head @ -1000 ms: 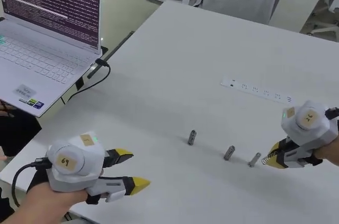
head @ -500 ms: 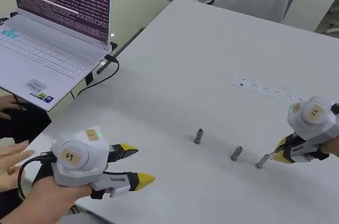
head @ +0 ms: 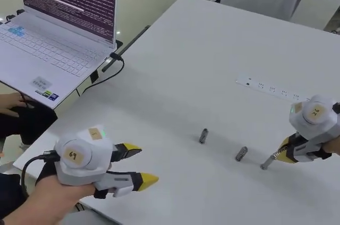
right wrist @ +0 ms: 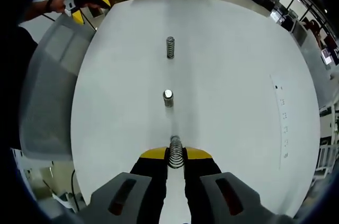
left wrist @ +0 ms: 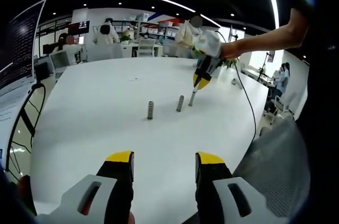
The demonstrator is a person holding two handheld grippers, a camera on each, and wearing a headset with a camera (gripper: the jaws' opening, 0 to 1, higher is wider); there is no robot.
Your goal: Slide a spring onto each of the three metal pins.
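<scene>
On my white desk (head: 175, 76), a short grey metal pin (head: 204, 135) stands upright at the left end of a row of three, with a coiled steel spring (right wrist: 170, 47) wrapped around it. Well apart to its right, the middle pin (head: 241, 153) carries a second coil (right wrist: 168, 102) below its shiny round top. The third pin (head: 264, 166) slants, and a thin silver spring (head: 273, 157) runs from it up into the yellow-tipped jaws of my right gripper (right wrist: 175, 153), pinched between them.

I saw three upright metal pins (head: 241, 153) in a row on the flat table (head: 186, 65), a long plastic power strip (head: 271, 90) behind them, an open laptop (head: 58, 28) left.
</scene>
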